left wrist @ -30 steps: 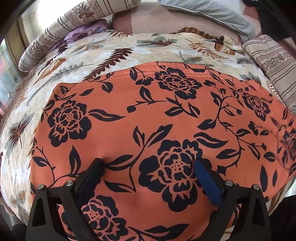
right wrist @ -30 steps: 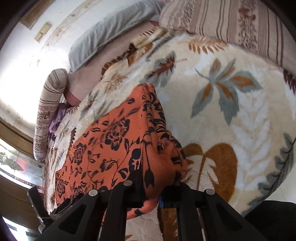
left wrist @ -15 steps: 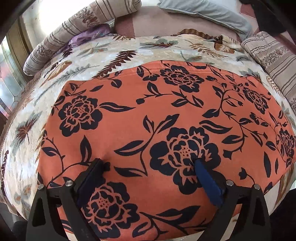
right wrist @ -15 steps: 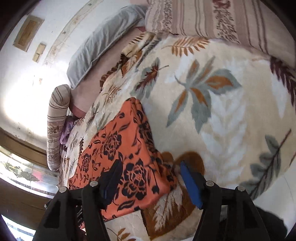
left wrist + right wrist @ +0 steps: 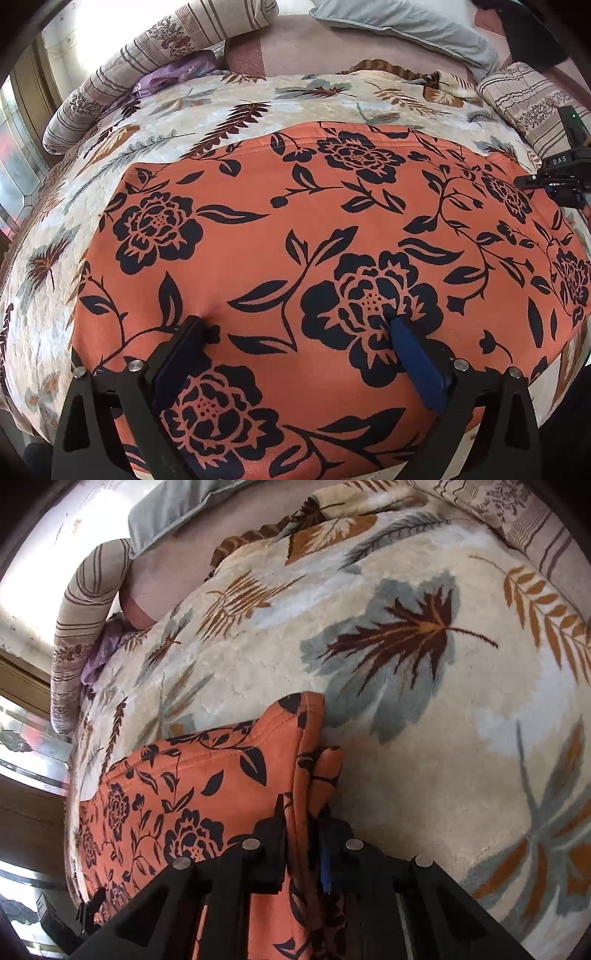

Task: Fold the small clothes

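An orange garment with black flowers (image 5: 295, 236) lies spread flat on a leaf-patterned blanket (image 5: 221, 110). My left gripper (image 5: 295, 328) is open, its two fingertips resting on the cloth near its front edge, holding nothing. My right gripper (image 5: 301, 812) is shut on the garment's right edge (image 5: 306, 760), where the cloth bunches in folds between the pads. The right gripper also shows in the left wrist view (image 5: 554, 181) at the garment's far right corner. The garment shows in the right wrist view (image 5: 192, 794) stretching away to the left.
Striped bolsters lie at the back left (image 5: 147, 62) and right (image 5: 524, 99) of the bed. A grey pillow (image 5: 406, 26) and a purple cloth (image 5: 173, 72) lie at the back. A window (image 5: 22, 738) is on the left.
My right gripper opened half a second ago, moved along the garment's right edge and has shut on it again. The left gripper stays open, pressing the cloth.
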Available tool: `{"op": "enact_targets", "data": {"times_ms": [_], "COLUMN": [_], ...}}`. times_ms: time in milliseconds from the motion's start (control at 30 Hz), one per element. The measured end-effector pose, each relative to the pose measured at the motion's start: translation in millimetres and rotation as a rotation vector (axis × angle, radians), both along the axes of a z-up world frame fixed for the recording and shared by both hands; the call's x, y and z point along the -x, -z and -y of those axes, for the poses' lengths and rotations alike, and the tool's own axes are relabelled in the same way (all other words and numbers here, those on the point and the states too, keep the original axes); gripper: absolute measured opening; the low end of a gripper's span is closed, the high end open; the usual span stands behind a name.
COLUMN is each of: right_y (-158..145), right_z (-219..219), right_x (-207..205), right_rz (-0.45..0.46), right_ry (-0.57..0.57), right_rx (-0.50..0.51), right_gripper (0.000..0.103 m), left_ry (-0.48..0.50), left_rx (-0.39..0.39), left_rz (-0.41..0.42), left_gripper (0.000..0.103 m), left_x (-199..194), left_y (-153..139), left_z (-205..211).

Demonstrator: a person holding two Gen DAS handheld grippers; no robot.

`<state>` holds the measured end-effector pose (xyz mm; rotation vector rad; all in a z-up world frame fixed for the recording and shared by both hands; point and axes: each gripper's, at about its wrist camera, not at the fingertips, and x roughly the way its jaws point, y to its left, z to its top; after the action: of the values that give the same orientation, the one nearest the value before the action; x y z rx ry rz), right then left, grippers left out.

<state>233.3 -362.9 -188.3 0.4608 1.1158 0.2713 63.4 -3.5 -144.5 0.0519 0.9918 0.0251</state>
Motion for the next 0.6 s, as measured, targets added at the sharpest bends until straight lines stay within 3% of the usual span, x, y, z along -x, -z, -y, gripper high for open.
{"op": "enact_targets", "data": {"times_ms": [133, 300, 400, 467, 567, 600], "right_y": [9, -16, -44, -54, -38, -25], "right_z": [16, 33, 21, 3, -23, -29], "right_x": [-1, 31, 75, 105, 137, 145], "right_rz": [-0.017, 0.022, 0.088, 0.087, 0.036, 0.014], "right_ry": [0.11, 0.228, 0.17, 0.084, 0.015, 0.015], "right_rx": [-0.048, -0.043, -0.107, -0.206, -0.319, -0.32], "right_gripper": [0.015, 0.031, 0.032, 0.032, 0.077, 0.077], "left_ry": [0.0, 0.002, 0.003, 0.006, 0.005, 0.0], "left_rx": [0.007, 0.008, 0.012, 0.012, 0.025, 0.031], "left_rz": [-0.008, -0.002, -0.002, -0.006, -0.019, -0.021], "left_gripper": [0.101, 0.102, 0.102, 0.102, 0.102, 0.102], "left_x": [-1, -1, -1, -3, -5, -4], "left_y": [0, 0, 0, -1, -6, -9], "left_z": [0, -1, -1, -1, -4, -5]}}
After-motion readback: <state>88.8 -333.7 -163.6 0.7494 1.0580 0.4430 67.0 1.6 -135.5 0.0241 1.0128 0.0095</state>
